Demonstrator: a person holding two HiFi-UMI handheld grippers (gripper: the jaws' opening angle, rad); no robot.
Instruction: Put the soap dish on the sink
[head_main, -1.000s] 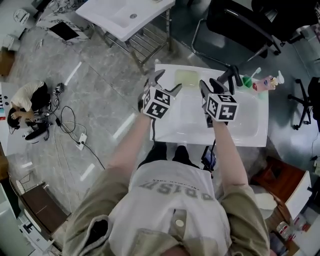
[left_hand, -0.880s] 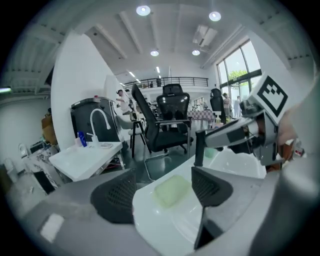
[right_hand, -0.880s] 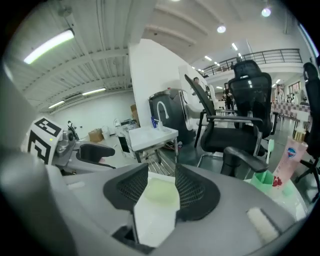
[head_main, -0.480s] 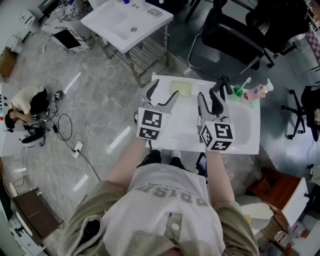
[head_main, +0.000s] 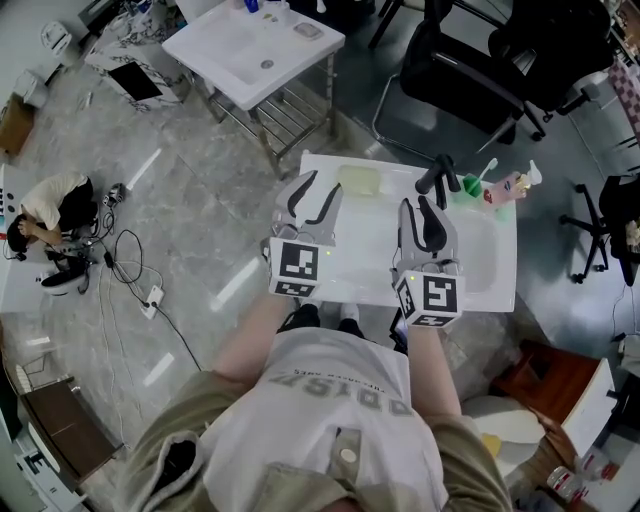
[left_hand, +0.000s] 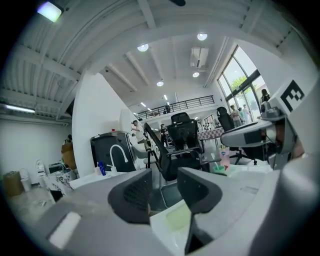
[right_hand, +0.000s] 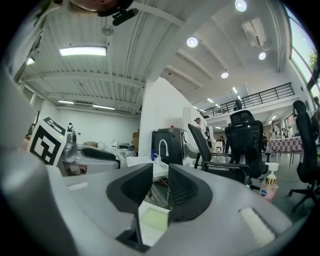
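Note:
The pale green soap dish (head_main: 358, 180) lies on the far left corner of the white sink (head_main: 490, 285), with nothing touching it. My left gripper (head_main: 322, 184) hovers above the sink's left side, nearer me than the dish. Its jaws are closing and nothing is between them. My right gripper (head_main: 418, 206) hangs over the basin, jaws also closing and empty. The left gripper view looks level, with the left gripper (left_hand: 164, 187) above the soap dish (left_hand: 177, 217). Low in the right gripper view, the soap dish (right_hand: 152, 218) shows under the right gripper (right_hand: 161, 187).
A black faucet (head_main: 440, 172), a green cup with a toothbrush (head_main: 470, 186) and a pump bottle (head_main: 506, 188) stand along the sink's far edge. A second white sink on a stand (head_main: 255, 40), black office chairs (head_main: 480, 60) and floor cables (head_main: 140, 265) surround it.
Both grippers drew back from the soap dish toward me and rose, and their jaws narrowed. The dish stays on the sink's corner.

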